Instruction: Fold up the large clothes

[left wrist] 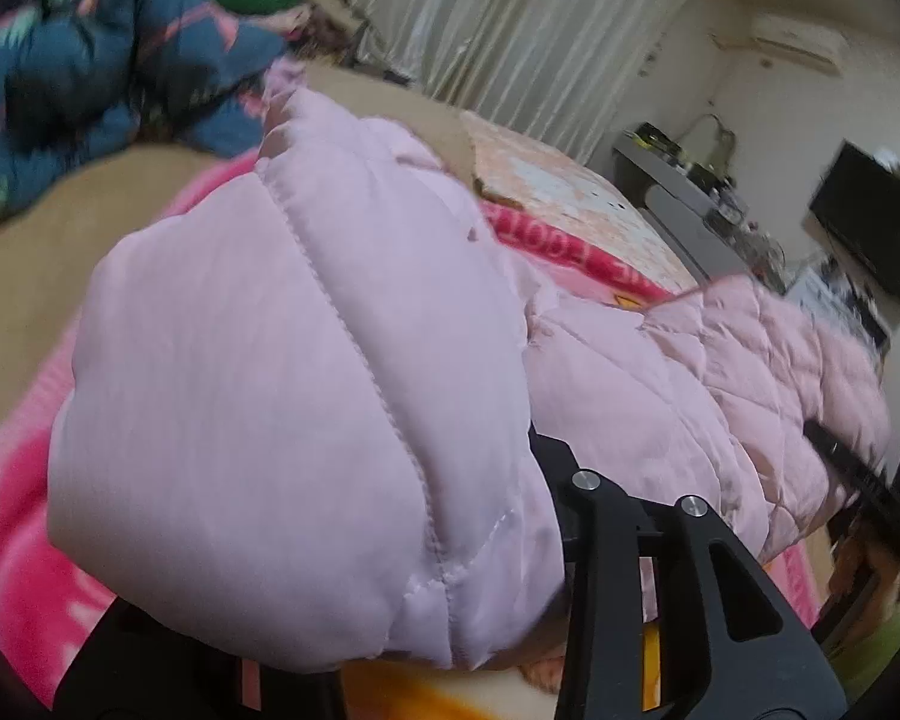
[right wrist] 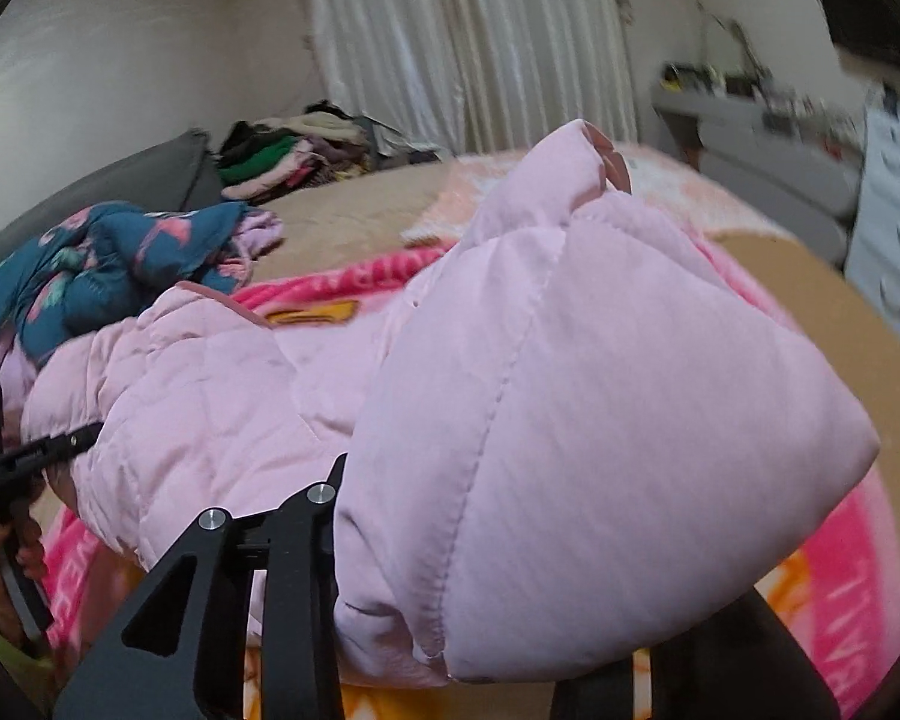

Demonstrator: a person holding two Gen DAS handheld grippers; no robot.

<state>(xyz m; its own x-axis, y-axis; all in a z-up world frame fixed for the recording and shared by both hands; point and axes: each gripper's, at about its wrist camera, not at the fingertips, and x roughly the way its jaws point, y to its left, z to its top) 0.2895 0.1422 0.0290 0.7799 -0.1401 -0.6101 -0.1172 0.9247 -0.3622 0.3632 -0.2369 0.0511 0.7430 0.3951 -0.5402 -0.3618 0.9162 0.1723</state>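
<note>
A pale pink quilted puffer jacket (left wrist: 306,360) hangs between both grippers, lifted above a bed. My left gripper (left wrist: 480,540) is shut on one puffy end of the jacket, which covers its fingertips. My right gripper (right wrist: 450,540) is shut on the other end (right wrist: 570,390), its fingertips also hidden by fabric. The jacket's middle (right wrist: 210,390) sags between the two. The right gripper shows in the left wrist view (left wrist: 852,468) and the left one in the right wrist view (right wrist: 36,456).
A bright pink printed blanket (left wrist: 18,570) covers the tan bed (right wrist: 342,222). A blue floral garment (right wrist: 102,264) lies on the bed's far side, with a clothes pile (right wrist: 294,150) behind. Curtains, a desk (left wrist: 678,192) and a dark screen (left wrist: 870,222) line the walls.
</note>
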